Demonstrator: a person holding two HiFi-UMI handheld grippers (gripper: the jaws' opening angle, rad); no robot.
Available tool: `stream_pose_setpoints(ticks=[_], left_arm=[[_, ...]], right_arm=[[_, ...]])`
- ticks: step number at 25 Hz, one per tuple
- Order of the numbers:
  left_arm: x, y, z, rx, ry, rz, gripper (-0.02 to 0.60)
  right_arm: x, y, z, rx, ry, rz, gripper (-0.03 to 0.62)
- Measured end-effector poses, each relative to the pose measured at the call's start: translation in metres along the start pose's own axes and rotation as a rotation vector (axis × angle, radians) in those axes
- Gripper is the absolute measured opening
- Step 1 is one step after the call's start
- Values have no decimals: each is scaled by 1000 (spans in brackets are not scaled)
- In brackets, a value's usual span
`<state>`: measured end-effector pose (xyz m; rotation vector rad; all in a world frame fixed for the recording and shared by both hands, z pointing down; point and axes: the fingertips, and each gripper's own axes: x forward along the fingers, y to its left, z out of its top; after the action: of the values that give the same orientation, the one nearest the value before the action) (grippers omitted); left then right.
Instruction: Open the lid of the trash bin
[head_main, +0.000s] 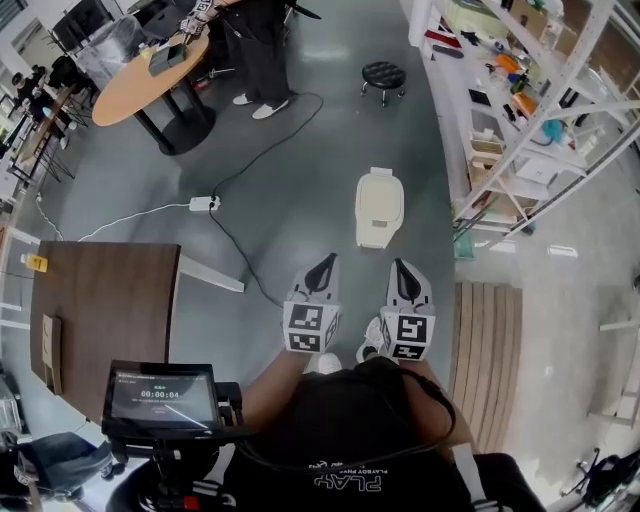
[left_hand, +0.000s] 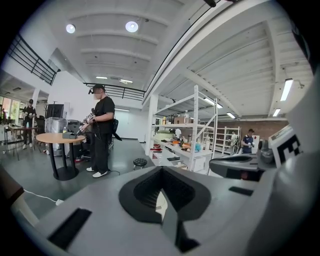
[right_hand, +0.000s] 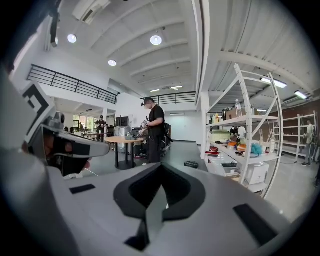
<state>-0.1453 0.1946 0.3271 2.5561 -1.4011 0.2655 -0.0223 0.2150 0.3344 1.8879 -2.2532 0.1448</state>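
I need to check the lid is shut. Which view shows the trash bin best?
Head view: the whole trash bin sits on the floor, lid down. In both gripper views the jaws hide it almost entirely.

Right grey two-jaw tool (right_hand: 160, 172): black pads closed together, nothing between them. Left grey tool (right_hand: 65, 150) level beside it. Beyond stand a person in black clothing (right_hand: 155, 132) at a round wooden counter (right_hand: 125, 141), and white metal shelving (right_hand: 245, 125) to the right.
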Motion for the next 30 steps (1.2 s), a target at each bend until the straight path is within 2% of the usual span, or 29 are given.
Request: stream_pose_setpoints(ticks=[18,30], left_arm=[[90,-4,10,3,45,25,-3],[123,-10,17,21,56,43,-3]], right_arm=[[73,-55,-1,19,23,54,0],[98,-79,-1,33,25,77,2]])
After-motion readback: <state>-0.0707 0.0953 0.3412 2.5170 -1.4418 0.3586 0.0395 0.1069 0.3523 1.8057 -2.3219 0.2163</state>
